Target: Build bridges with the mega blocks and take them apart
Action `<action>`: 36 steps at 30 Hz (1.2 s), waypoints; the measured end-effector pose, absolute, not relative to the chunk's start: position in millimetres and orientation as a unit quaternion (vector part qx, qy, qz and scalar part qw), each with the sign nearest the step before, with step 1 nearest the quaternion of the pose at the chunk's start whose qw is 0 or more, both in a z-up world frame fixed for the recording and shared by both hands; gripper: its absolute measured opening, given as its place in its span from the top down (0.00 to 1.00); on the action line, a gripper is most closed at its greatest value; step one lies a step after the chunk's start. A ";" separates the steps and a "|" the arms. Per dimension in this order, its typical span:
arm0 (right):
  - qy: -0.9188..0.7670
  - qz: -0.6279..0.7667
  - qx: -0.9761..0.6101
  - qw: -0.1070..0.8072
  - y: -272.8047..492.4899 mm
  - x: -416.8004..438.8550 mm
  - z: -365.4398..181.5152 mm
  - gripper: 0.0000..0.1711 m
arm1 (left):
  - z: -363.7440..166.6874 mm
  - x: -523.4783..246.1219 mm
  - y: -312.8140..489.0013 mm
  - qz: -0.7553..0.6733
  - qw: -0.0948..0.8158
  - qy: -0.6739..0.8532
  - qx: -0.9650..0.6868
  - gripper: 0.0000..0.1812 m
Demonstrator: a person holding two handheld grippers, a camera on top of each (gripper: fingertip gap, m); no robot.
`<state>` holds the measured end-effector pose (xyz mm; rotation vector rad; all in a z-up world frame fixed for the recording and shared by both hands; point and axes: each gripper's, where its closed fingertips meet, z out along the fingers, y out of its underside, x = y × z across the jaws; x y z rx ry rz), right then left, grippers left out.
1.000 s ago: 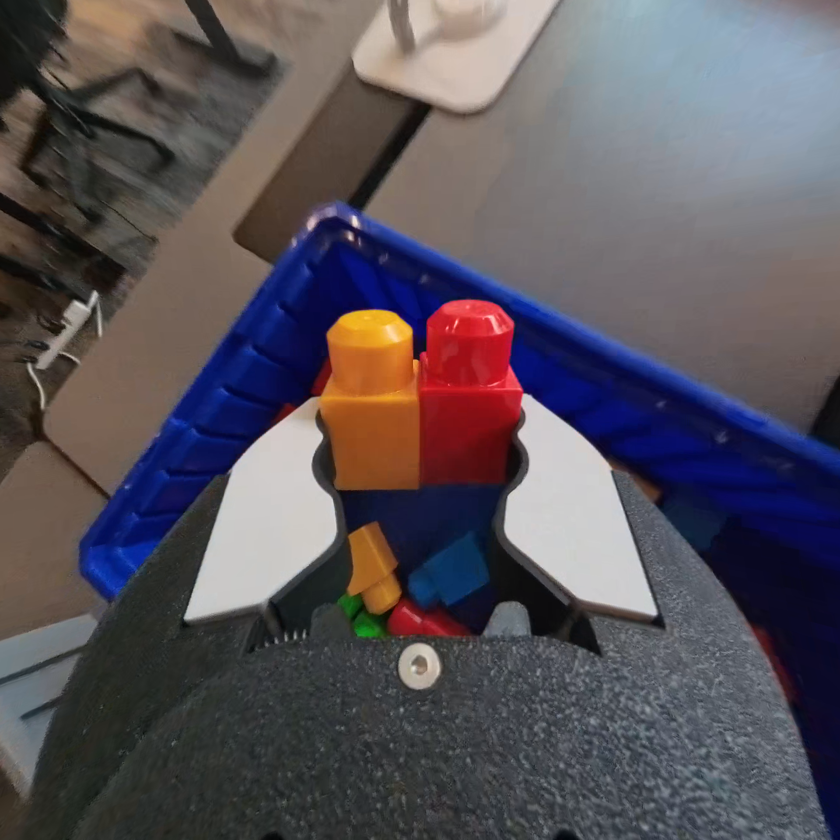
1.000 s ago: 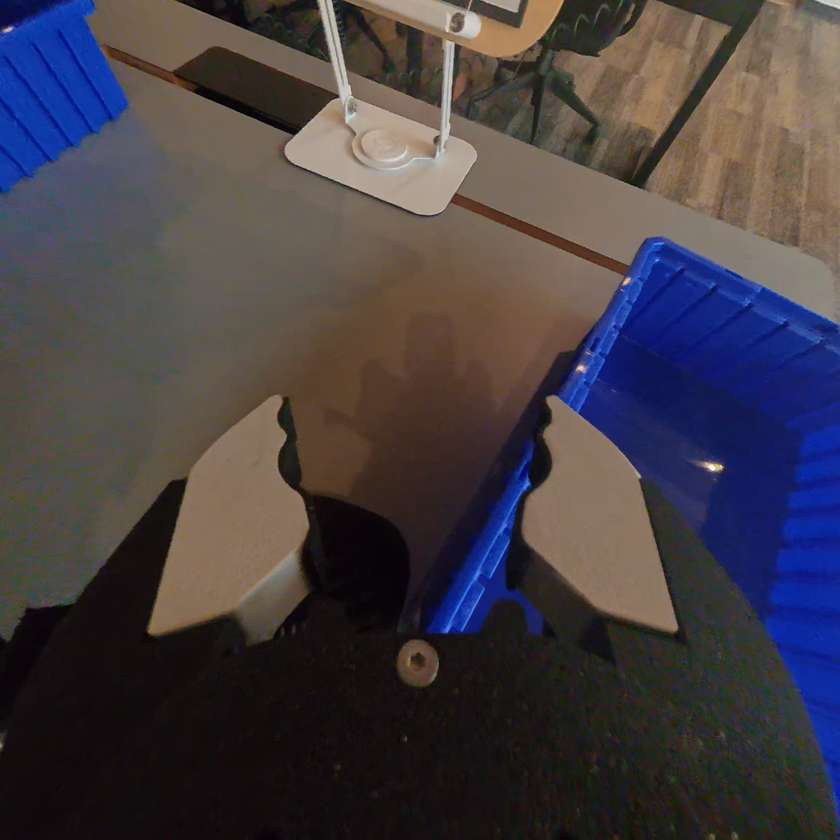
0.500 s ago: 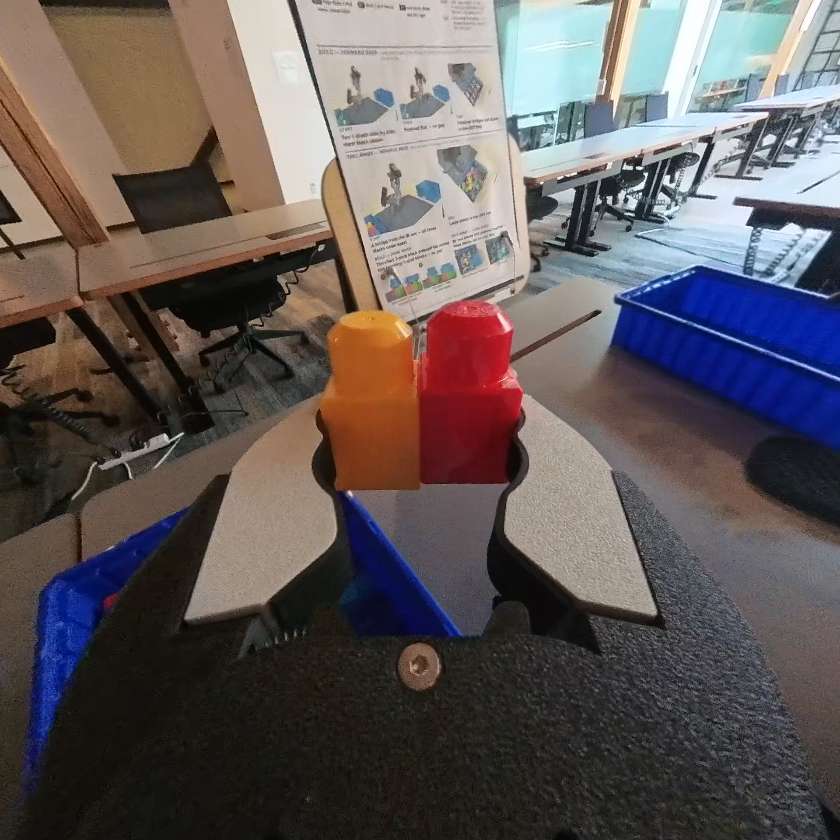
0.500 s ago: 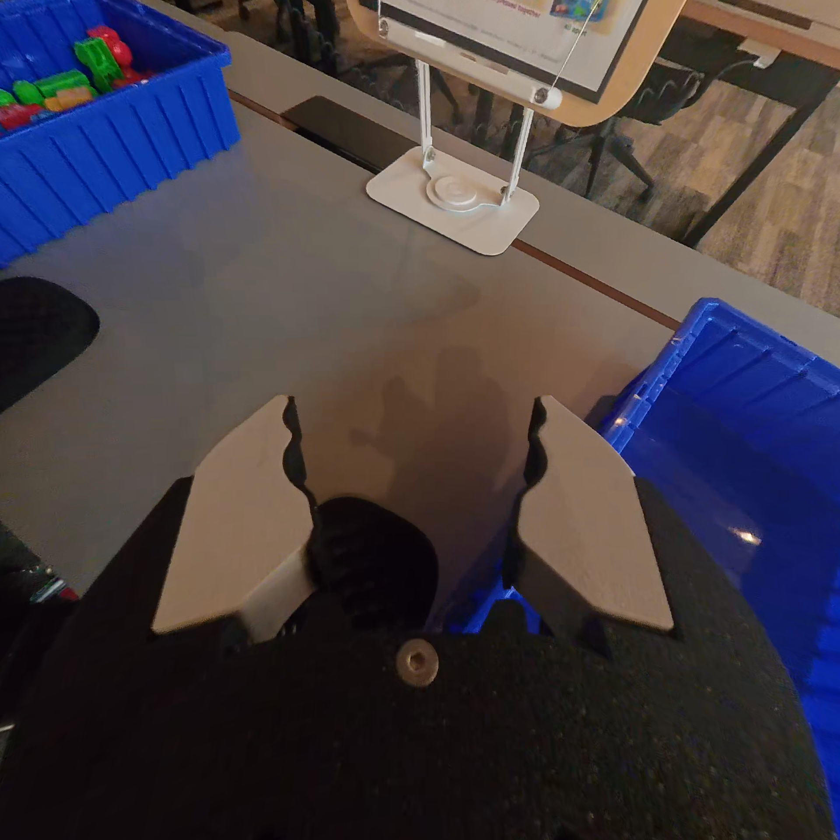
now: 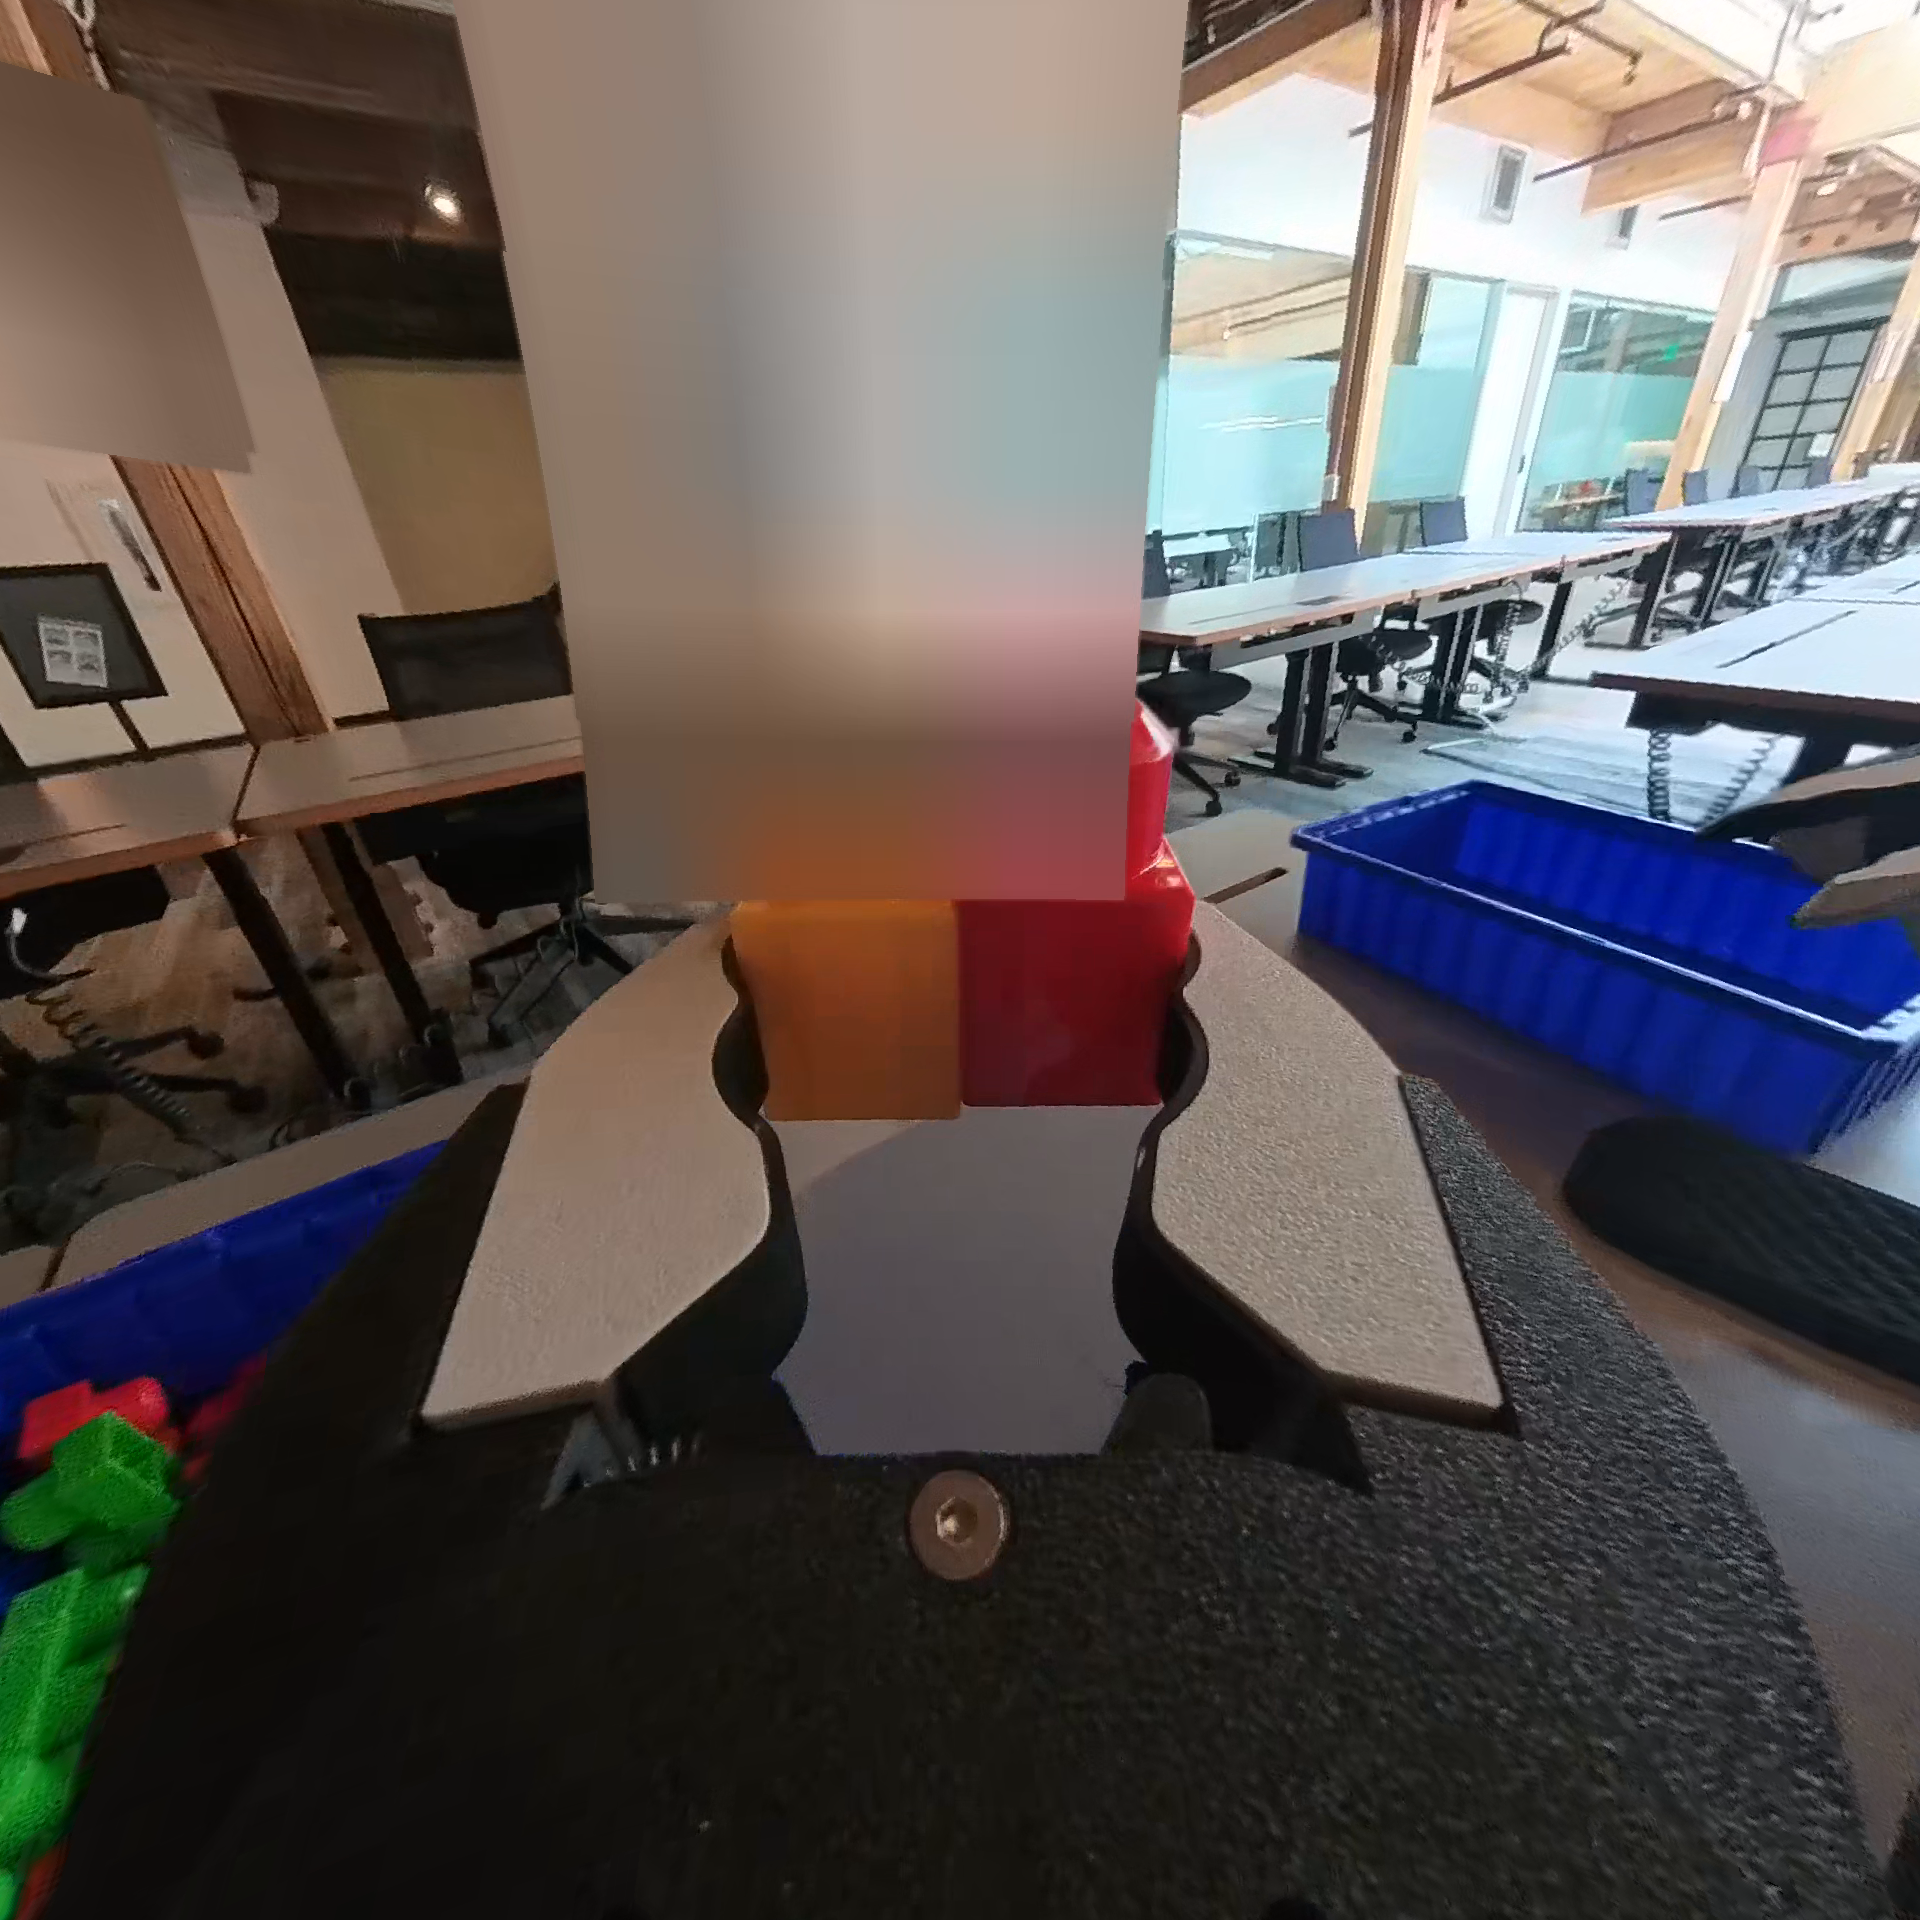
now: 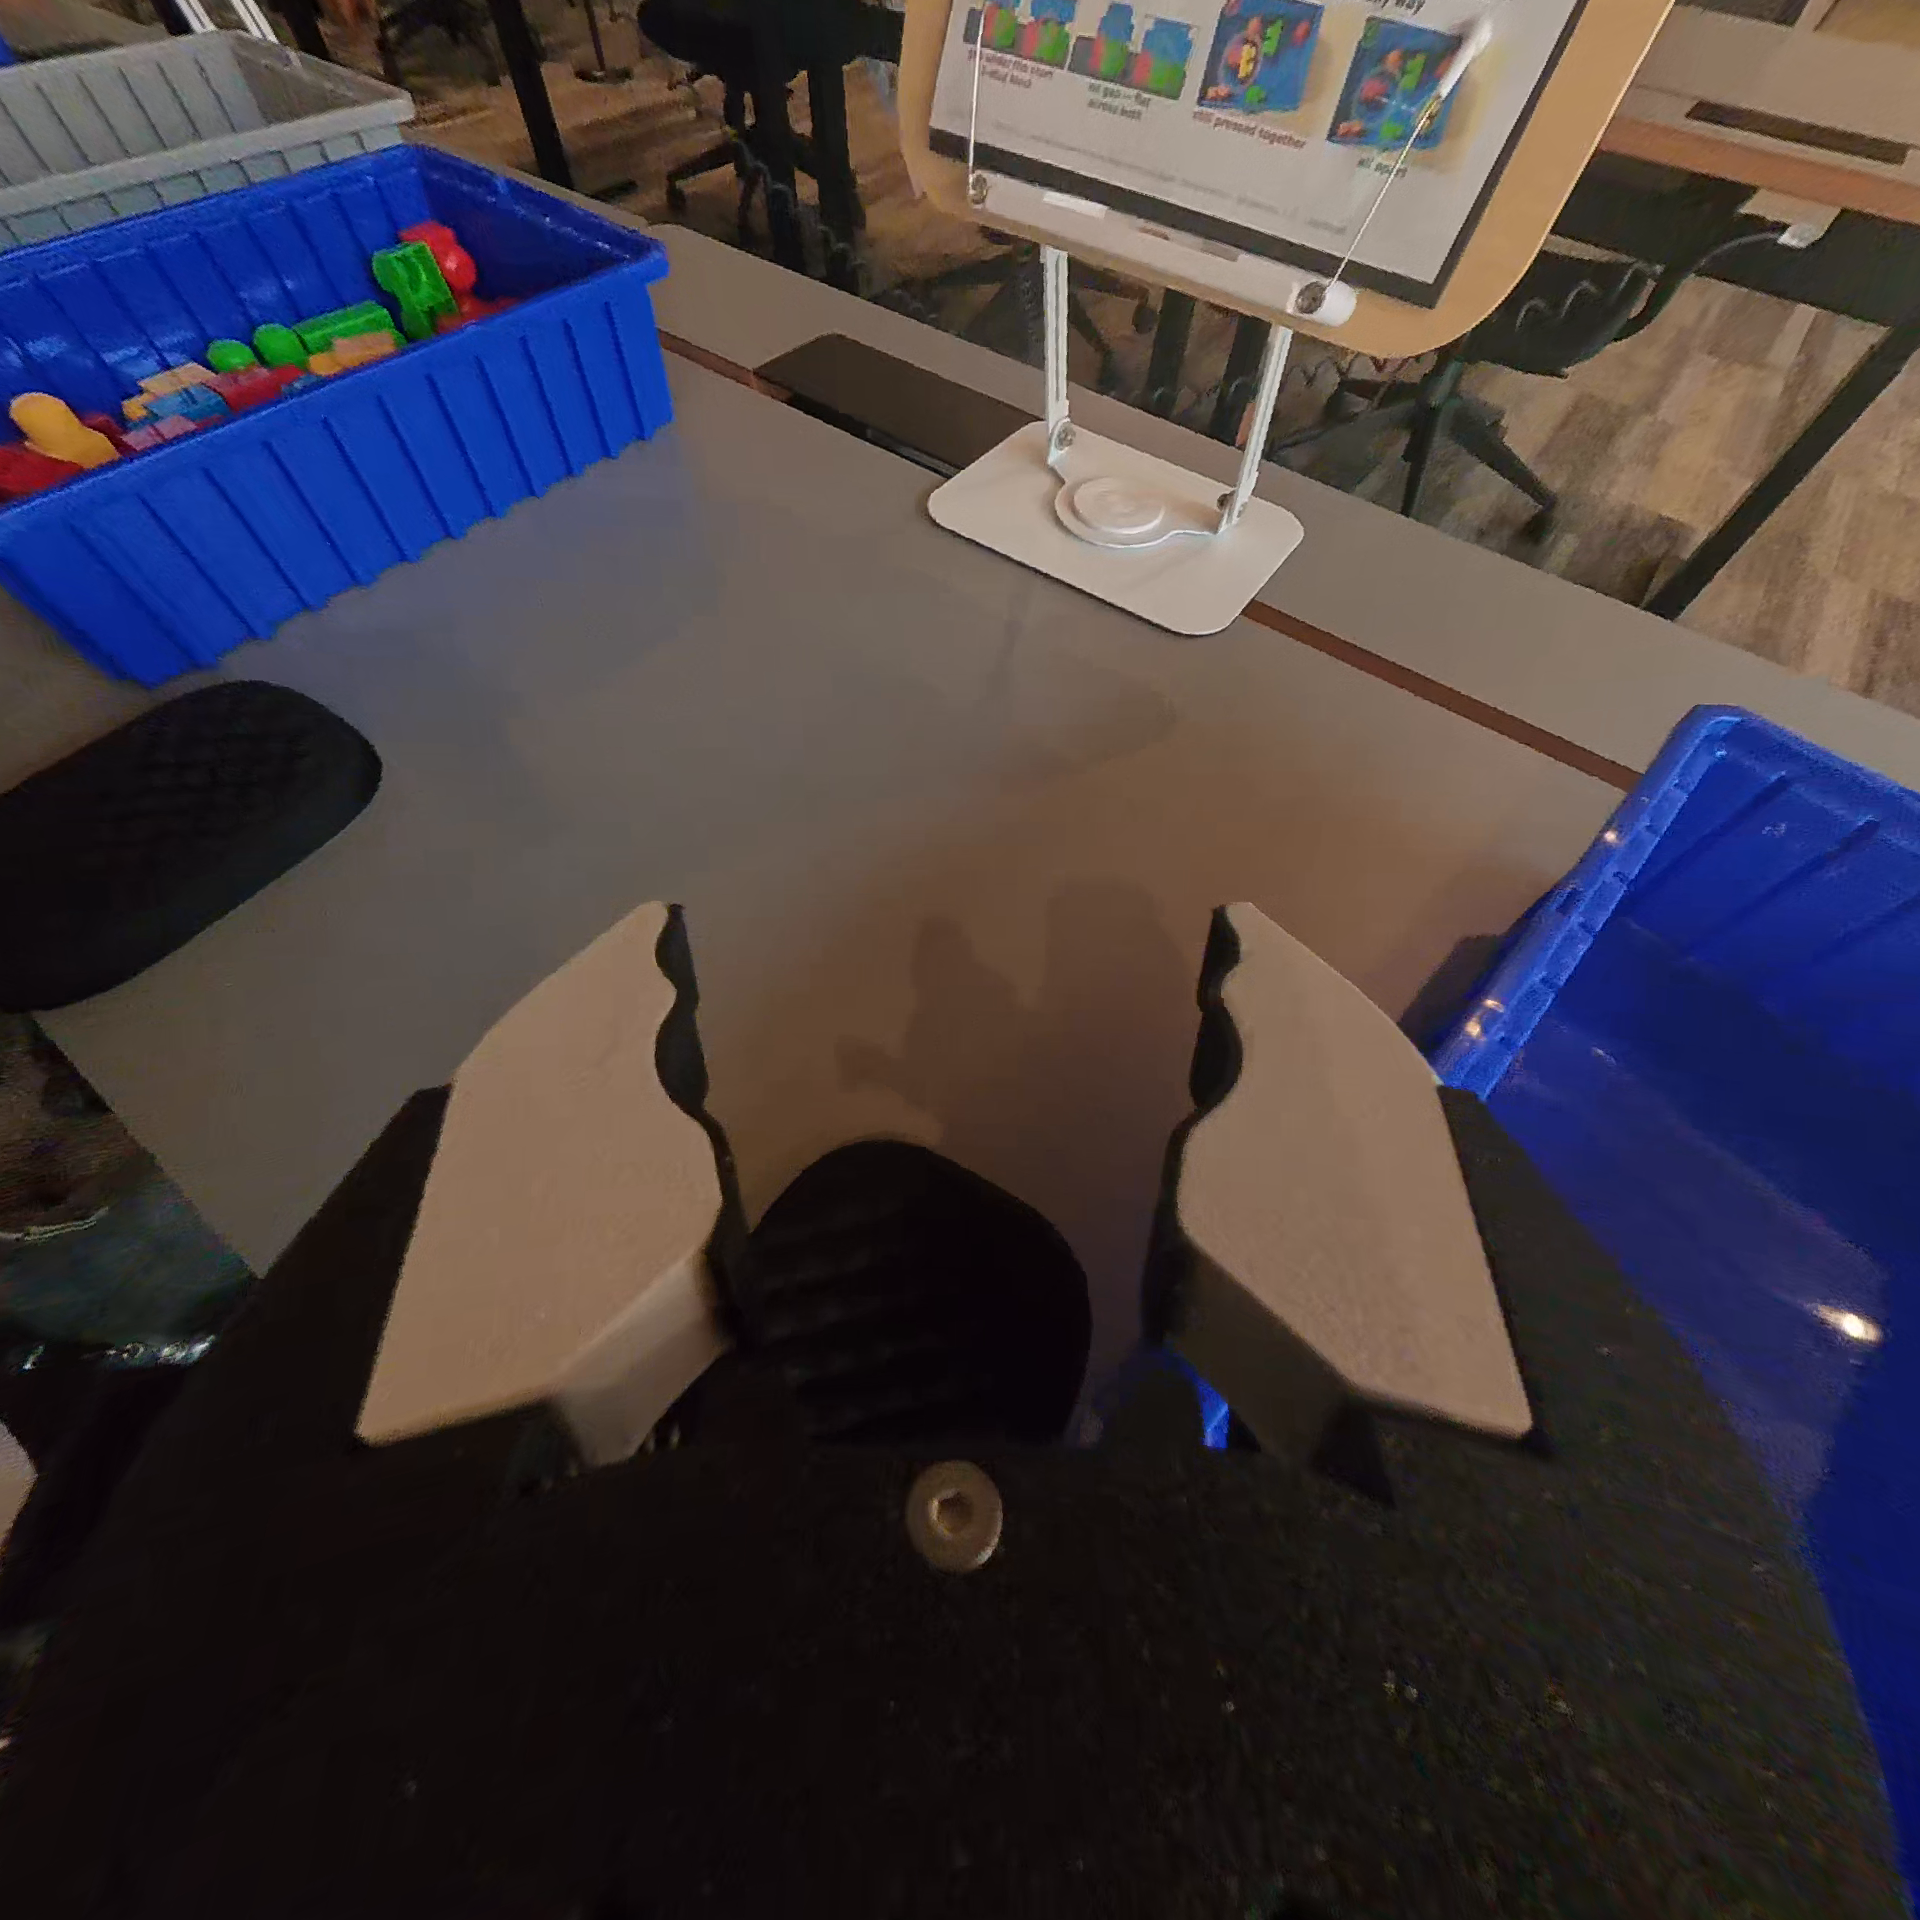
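Left tongs [image 5: 961,997], two blocks [image 5: 956,1013]

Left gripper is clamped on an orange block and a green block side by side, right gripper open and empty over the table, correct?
Not quite. In the left wrist view the left gripper grips an orange block beside a red block, not a green one. The right gripper is indeed open and empty over the table.

Grey table [image 6: 831,748]: blue bins [image 6: 343,478], stand base [image 6: 1117,525].
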<state>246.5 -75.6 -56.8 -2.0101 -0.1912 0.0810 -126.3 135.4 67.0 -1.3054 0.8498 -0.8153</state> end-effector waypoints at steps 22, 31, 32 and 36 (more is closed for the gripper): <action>-0.092 0.083 -0.834 0.538 -63.1 210.3 -75.4 0.49 | 8.1 -94.0 74.1 -0.367 0.635 0.408 -0.544 0.59; -0.101 0.071 -0.838 0.532 -52.5 202.1 -76.4 0.49 | -8.9 -90.8 74.3 -0.368 0.620 0.423 -0.548 0.59; -0.103 0.070 -0.838 0.531 -51.1 200.5 -76.1 0.49 | -10.4 -90.8 73.9 -0.367 0.619 0.426 -0.548 0.59; -0.112 0.070 -0.839 0.528 -44.5 194.2 -73.8 0.50 | -14.6 -89.5 71.2 -0.369 0.611 0.437 -0.547 0.59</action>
